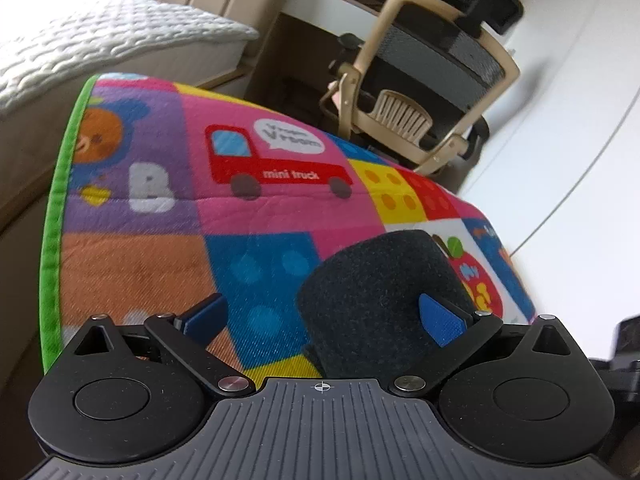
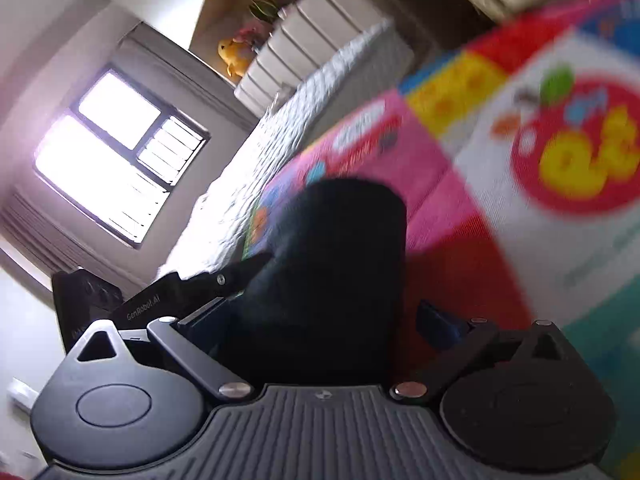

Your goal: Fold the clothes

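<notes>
A colourful play mat (image 1: pixel 256 216) with a green border is spread beside a bed (image 1: pixel 80 40) covered by a white quilted blanket, and a red mini truck (image 1: pixel 276 168), a bear and block patterns are printed on it. Beyond the mat, a beige office chair (image 1: pixel 432 80) is seen on the pale floor (image 1: pixel 580 152). A bright window (image 2: pixel 116 152), a white drawer unit (image 2: pixel 316 32) and a yellow plush toy (image 2: pixel 234 54) are shown in the right wrist view.
</notes>
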The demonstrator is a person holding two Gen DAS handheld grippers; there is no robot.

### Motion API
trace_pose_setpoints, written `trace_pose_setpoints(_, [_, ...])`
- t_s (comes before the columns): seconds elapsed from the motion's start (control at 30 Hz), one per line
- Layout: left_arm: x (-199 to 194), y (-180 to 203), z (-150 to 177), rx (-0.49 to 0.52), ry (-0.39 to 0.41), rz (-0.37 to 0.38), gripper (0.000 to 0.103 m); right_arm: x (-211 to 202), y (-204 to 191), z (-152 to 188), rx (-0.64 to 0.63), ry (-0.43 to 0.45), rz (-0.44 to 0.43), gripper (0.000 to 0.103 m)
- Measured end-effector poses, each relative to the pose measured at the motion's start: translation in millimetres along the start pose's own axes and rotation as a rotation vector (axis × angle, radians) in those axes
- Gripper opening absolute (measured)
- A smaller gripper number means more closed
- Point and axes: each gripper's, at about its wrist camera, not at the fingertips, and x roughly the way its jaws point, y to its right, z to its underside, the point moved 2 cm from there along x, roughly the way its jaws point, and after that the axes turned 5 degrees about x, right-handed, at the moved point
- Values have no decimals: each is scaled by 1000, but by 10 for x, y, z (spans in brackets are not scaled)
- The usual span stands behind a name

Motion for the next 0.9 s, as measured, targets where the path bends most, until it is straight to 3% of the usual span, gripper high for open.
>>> trace_pose_setpoints(0.13, [-132,-101,18,-84,-11,15,102,45,-38,57,-26,-23,-25,84])
trace_pose_setpoints(0.27, [-191,-109,131,-98,-38,47,102,24,-44,94,-56,-16,-19,83])
trace_pose_setpoints(0.43, [-32,-76,173,-157,-73,113,103,-57,133,78,37,-4,-53,79])
trace_pose_setpoints(0.57, [204,233,109,-79,-96,152,103,-231,314,67,109,42,-50,78])
trace_pose_setpoints(0.8, [672,928,14,95,-129,216,103,-732,623,-48,133,194,50,78])
trace_pose_setpoints(0.9, [831,1139,31,147,-142,212,103,-905,675,-118,74,277,155,82])
